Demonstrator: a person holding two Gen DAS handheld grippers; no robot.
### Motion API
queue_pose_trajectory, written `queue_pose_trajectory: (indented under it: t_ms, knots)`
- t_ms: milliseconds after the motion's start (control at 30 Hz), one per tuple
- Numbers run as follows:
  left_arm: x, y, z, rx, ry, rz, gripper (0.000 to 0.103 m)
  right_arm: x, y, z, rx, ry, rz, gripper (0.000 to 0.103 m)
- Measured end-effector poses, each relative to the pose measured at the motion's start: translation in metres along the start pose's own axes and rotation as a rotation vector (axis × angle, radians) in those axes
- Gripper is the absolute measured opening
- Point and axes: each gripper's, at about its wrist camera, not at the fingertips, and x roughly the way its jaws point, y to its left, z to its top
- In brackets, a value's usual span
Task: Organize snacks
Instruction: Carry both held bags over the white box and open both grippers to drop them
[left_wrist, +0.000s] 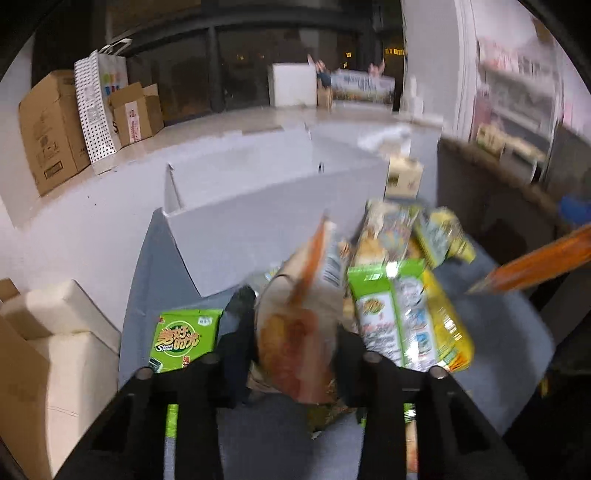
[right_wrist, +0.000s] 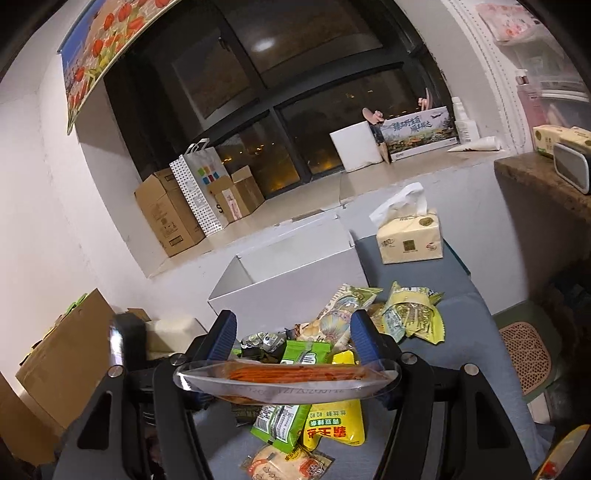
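Left wrist: left tool (left_wrist: 295, 332) on orange packet (left_wrist: 291, 332).

The left gripper (left_wrist: 295, 332), black with two dark fingers, points steeply downward and is clamped on an orange-and-white snack pouch (left_wrist: 295, 325) that stands up between its pads. The right gripper (right_wrist: 291, 332), black with blue ribbed pads, points slightly downward, its jaws part-way apart and pressing the ends of a clear flat packet of orange sticks (right_wrist: 291, 376), held crosswise.

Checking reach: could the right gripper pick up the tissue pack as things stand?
Probably not yet: the right gripper is shut on an orange snack packet, and the tissue pack sits beyond the snack pile.
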Motion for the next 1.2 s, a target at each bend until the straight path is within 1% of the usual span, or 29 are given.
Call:
queue_pose_trajectory:
  t_ms: [33, 133, 233, 300, 367, 400, 467, 567, 600, 700, 733, 833, 933, 1067, 1100, 1133, 1167, 1200]
  knots:
    - [-0.008, 0.006, 0.002, -0.02, -0.017, -0.035, 0.037, 0.003, 0.001, 0.001, -0.001, 0.005, 0.003, 0.069]
    - [-0.024, 0.017, 0.009, -0.046, -0.056, -0.066, 0.036, 0.012, 0.002, 0.006, 0.0, 0.018, 0.018, 0.069]
    - [-0.039, 0.029, 0.021, -0.098, -0.103, -0.113, 0.036, 0.022, 0.005, 0.016, 0.003, 0.027, 0.025, 0.069]
    - [-0.046, 0.039, 0.036, -0.13, -0.137, -0.143, 0.036, 0.029, 0.008, 0.026, -0.003, 0.023, 0.03, 0.069]
    - [-0.049, 0.047, 0.049, -0.152, -0.16, -0.157, 0.036, 0.038, 0.014, 0.04, -0.025, 0.016, 0.029, 0.069]
    - [-0.049, 0.051, 0.061, -0.16, -0.177, -0.163, 0.036, 0.043, 0.017, 0.049, -0.035, 0.009, 0.031, 0.069]
    - [-0.047, 0.057, 0.079, -0.156, -0.193, -0.153, 0.036, 0.054, 0.022, 0.063, -0.053, -0.003, 0.036, 0.069]
    - [-0.032, 0.064, 0.112, -0.138, -0.204, -0.138, 0.036, 0.082, 0.031, 0.091, -0.077, 0.01, 0.023, 0.069]
    - [-0.021, 0.067, 0.126, -0.131, -0.2, -0.129, 0.036, 0.093, 0.033, 0.099, -0.087, 0.021, 0.015, 0.069]
    - [0.008, 0.074, 0.154, -0.11, -0.185, -0.088, 0.036, 0.13, 0.038, 0.119, -0.111, 0.042, -0.022, 0.069]
    - [0.015, 0.076, 0.16, -0.113, -0.186, -0.089, 0.036, 0.145, 0.039, 0.125, -0.126, 0.053, -0.04, 0.069]
    - [0.033, 0.081, 0.175, -0.116, -0.182, -0.07, 0.036, 0.186, 0.037, 0.138, -0.131, 0.098, -0.073, 0.069]
    - [0.046, 0.089, 0.184, -0.141, -0.171, -0.097, 0.036, 0.222, 0.033, 0.147, -0.144, 0.139, -0.111, 0.069]
    - [0.048, 0.097, 0.194, -0.151, -0.193, -0.102, 0.036, 0.248, 0.028, 0.154, -0.128, 0.156, -0.135, 0.069]
    - [0.049, 0.098, 0.196, -0.141, -0.201, -0.088, 0.036, 0.255, 0.027, 0.155, -0.121, 0.161, -0.14, 0.069]
    - [0.052, 0.099, 0.198, -0.126, -0.197, -0.069, 0.036, 0.26, 0.027, 0.155, -0.119, 0.17, -0.142, 0.069]
    - [0.056, 0.099, 0.199, -0.118, -0.189, -0.064, 0.037, 0.266, 0.027, 0.154, -0.119, 0.181, -0.143, 0.07]
    - [0.066, 0.101, 0.201, -0.109, -0.165, -0.067, 0.039, 0.274, 0.026, 0.152, -0.122, 0.197, -0.151, 0.071]
